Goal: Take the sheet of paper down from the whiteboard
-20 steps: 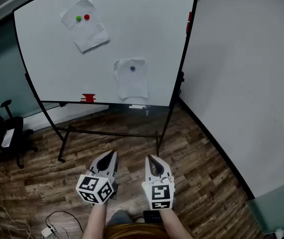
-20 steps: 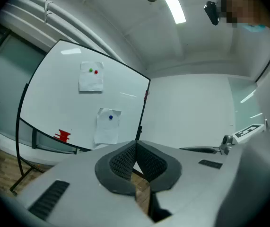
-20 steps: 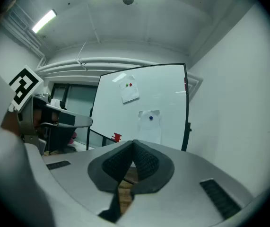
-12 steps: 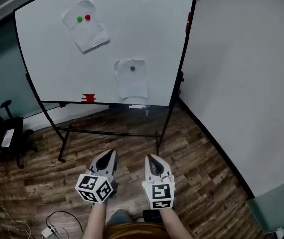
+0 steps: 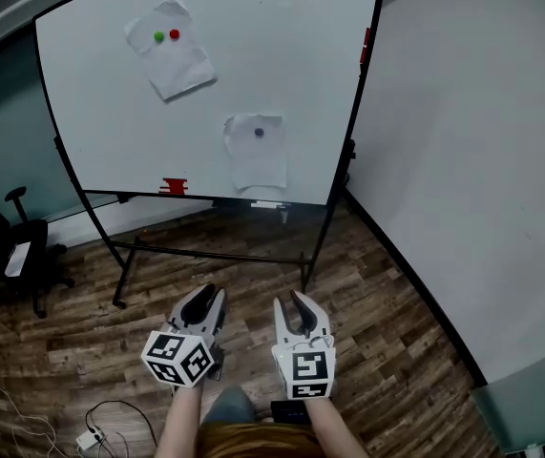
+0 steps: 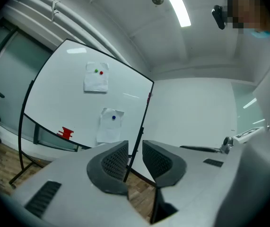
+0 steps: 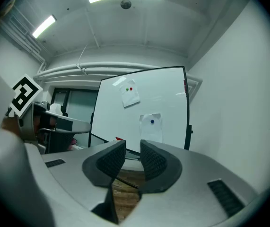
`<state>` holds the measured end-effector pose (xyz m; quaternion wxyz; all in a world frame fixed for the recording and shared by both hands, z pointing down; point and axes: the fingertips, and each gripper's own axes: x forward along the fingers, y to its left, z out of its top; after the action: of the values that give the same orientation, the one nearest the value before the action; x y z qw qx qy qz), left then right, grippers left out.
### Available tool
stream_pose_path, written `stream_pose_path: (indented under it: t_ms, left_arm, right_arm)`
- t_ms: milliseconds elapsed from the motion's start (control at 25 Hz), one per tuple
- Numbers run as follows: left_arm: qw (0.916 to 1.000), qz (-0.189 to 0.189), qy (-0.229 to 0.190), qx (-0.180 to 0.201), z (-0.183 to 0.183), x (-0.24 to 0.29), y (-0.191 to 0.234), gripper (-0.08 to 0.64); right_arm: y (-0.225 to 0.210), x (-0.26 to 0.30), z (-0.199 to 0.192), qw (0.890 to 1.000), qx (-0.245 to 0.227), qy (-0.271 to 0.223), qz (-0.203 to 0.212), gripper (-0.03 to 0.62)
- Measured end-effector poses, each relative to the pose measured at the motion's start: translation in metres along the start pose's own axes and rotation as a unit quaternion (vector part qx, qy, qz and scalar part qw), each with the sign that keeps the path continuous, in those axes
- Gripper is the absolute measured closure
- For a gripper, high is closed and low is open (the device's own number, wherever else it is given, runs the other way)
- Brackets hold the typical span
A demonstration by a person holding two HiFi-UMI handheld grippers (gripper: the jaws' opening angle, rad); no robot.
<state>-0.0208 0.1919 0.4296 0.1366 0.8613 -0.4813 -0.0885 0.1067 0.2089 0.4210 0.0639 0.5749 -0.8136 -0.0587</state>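
Note:
A whiteboard (image 5: 91, 113) on a wheeled stand stands ahead of me. Two paper sheets hang on it. The upper sheet (image 5: 178, 65) is pinned by a green and a red magnet. The lower sheet (image 5: 257, 165) is held by one blue magnet (image 5: 259, 133). My left gripper (image 5: 205, 301) and right gripper (image 5: 295, 308) are low and side by side, far short of the board. Both are open, with nothing between the jaws. The left gripper view shows the lower sheet (image 6: 108, 131) above its gripper (image 6: 135, 157). In the right gripper view the lower sheet (image 7: 152, 131) sits above that gripper (image 7: 133, 159).
A red object (image 5: 174, 187) lies on the board's tray, and a red item (image 5: 365, 44) is at its right edge. The stand's legs (image 5: 119, 275) spread over wooden floor. An office chair (image 5: 19, 251) is at left, cables (image 5: 95, 432) near my feet, a white wall at right.
Both grippers stay low in front of me. Their jaws look spread a little wider than before. The board has shifted slightly right and down in the head view.

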Motion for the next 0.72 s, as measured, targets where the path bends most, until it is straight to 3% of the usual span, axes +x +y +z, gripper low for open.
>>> stream_pose_path:
  t_ms: [360, 560, 720]
  left_arm:
    - [0.9995, 0.024, 0.013, 0.014, -0.009, 0.041, 0.036, 0.433]
    - [0.9993, 0.030, 0.007, 0.020, -0.001, 0.104, 0.084, 0.433]
    - [0.9998, 0.020, 0.000, -0.004, 0.018, 0.172, 0.135, 0.434]
  right_arm:
    - [-0.017, 0.052, -0.017, 1.000, 0.012, 0.013, 0.002, 0.480]
    - [-0.035, 0.128, -0.026, 1.000, 0.005, 0.018, 0.002, 0.479]
    - [-0.053, 0.211, -0.026, 1.000, 0.000, 0.024, 0.002, 0.476]
